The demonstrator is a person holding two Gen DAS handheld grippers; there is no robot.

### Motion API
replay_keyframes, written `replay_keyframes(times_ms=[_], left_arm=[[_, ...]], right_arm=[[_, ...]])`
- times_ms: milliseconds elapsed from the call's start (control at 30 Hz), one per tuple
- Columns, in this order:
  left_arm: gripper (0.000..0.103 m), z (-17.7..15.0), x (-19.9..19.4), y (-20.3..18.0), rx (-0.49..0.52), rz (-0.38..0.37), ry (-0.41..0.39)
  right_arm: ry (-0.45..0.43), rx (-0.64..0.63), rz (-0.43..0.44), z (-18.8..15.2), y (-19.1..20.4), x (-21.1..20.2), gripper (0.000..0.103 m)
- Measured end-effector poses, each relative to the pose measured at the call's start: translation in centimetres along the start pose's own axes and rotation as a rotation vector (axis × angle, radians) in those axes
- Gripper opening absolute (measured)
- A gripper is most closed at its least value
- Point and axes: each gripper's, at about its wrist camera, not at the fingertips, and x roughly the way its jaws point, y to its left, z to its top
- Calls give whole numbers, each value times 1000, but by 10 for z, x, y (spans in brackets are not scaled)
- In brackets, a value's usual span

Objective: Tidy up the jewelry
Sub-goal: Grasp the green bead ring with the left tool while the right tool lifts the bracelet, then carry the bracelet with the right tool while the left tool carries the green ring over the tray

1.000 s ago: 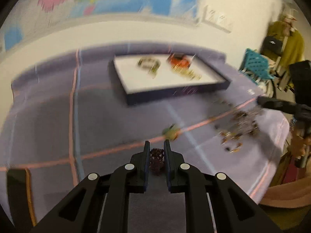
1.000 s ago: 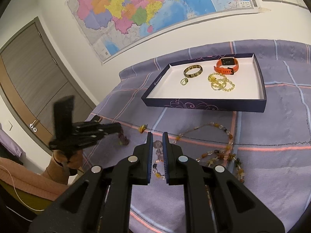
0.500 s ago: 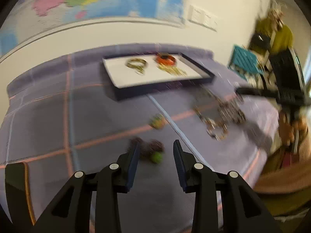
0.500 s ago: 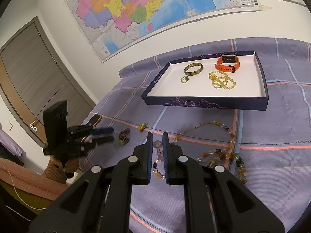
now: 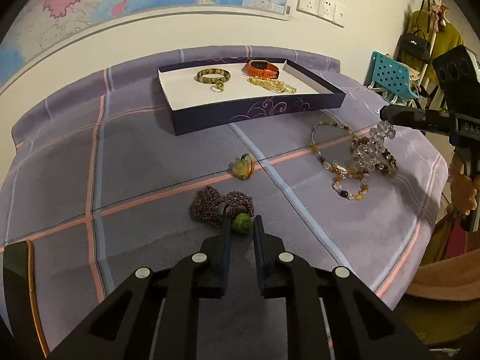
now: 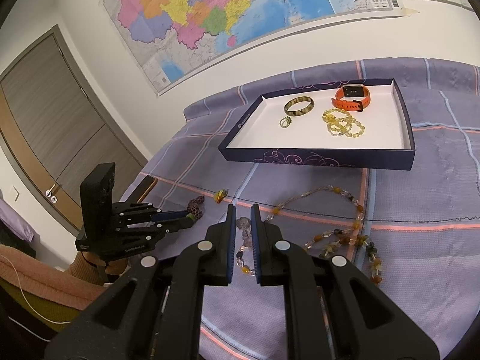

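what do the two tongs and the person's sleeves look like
Both tongs, left and right, are matte black plastic with angular linkage arms, round silver pins at the joints and blue pads lining the fingers. Each carries a black boxy block on top; the left bears small white lettering. The sleeves are a soft peach-pink.

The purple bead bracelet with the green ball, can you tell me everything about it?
The purple bead bracelet is made of many tiny dark purple beads, bunched into two lumpy loops, with one round green bead at its near end. It lies on the checked purple cloth, outside the box. The left gripper has just closed its jaws on the green bead. A small yellow-green charm lies just beyond it, not touching.
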Motion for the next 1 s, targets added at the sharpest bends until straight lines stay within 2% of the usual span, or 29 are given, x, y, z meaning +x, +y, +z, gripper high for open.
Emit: replay_keyframes(times_ms=[133, 333, 533, 1000], left_arm=[[13, 1, -10, 4, -32, -88, -6], [13, 3, -31, 1, -32, -151, -52], [13, 6, -29, 3, -56, -154, -55], [13, 21, -27, -12, -12, -172, -94]], right_arm=[[-7, -2, 2, 1, 0, -2, 10], [-13, -3, 3, 3, 1, -3, 10], [-23, -2, 14, 5, 2, -6, 10], [-72, -9, 14, 17, 4, -21, 10]])
